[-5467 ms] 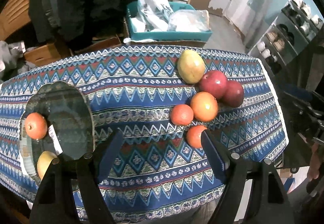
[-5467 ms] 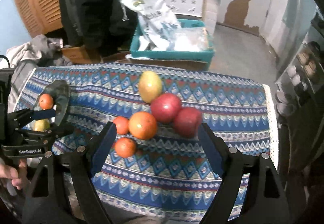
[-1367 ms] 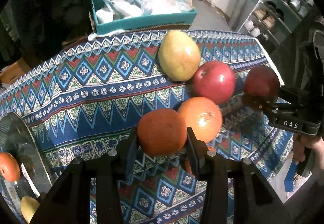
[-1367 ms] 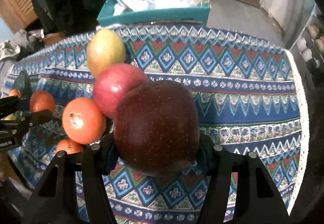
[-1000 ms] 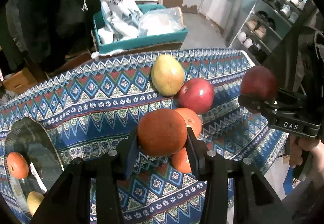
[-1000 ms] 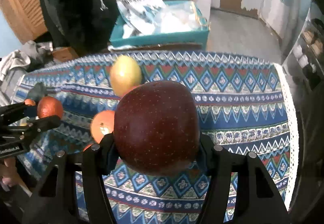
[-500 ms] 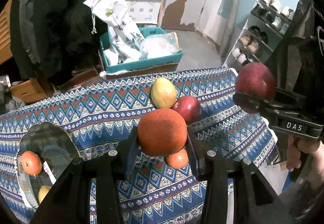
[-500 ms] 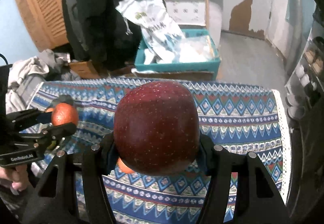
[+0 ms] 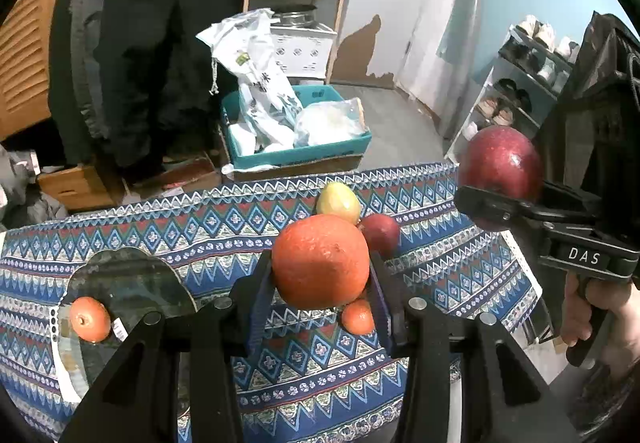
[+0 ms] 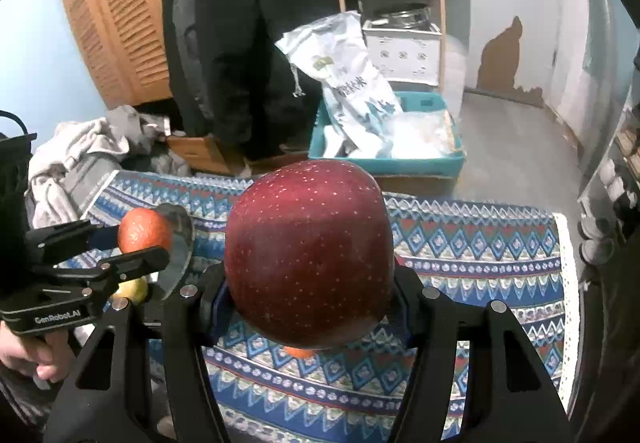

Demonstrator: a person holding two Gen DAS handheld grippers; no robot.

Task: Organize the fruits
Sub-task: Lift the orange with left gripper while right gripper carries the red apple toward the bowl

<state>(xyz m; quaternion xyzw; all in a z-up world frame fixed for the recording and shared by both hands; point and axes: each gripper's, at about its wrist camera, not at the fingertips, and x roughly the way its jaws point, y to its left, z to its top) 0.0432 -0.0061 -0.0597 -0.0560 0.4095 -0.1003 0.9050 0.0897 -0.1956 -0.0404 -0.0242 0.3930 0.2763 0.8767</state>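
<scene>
left gripper (image 9: 320,275): pinching an orange (image 9: 320,261) between both fingers, held up above the patterned tablecloth (image 9: 200,231); in the right wrist view the same gripper (image 10: 132,243) shows at the left edge with the orange (image 10: 144,229) in its tips.
right gripper (image 10: 310,283): clamped on a dark red apple (image 10: 308,251), lifted clear of the cloth (image 10: 480,243); from the left wrist view it (image 9: 496,187) sits off to the right, apple (image 9: 500,163) raised well above the table.
apple axis: roughly round, slightly taller than wide; stem and base ends are not visible, so which way it points cannot be told.
orange axis: near round, no clear long axis — stem end not visible.
glass plate (image 9: 132,275): lies at the left of the cloth, holding a small orange fruit (image 9: 90,319); its near edge is cut off by the left gripper's body.
fruit left on cloth: a yellow-green mango (image 9: 338,201), long axis tilted away from the camera, with a red apple (image 9: 382,231) just beside it, and a small tangerine (image 9: 358,317) nearer — all partly hidden behind the held orange.
hidden: in the right wrist view the held apple covers most of the cloth's middle; only an orange sliver (image 10: 300,353) peeks out under it, and a yellowish fruit (image 10: 132,289) shows below the left gripper.
</scene>
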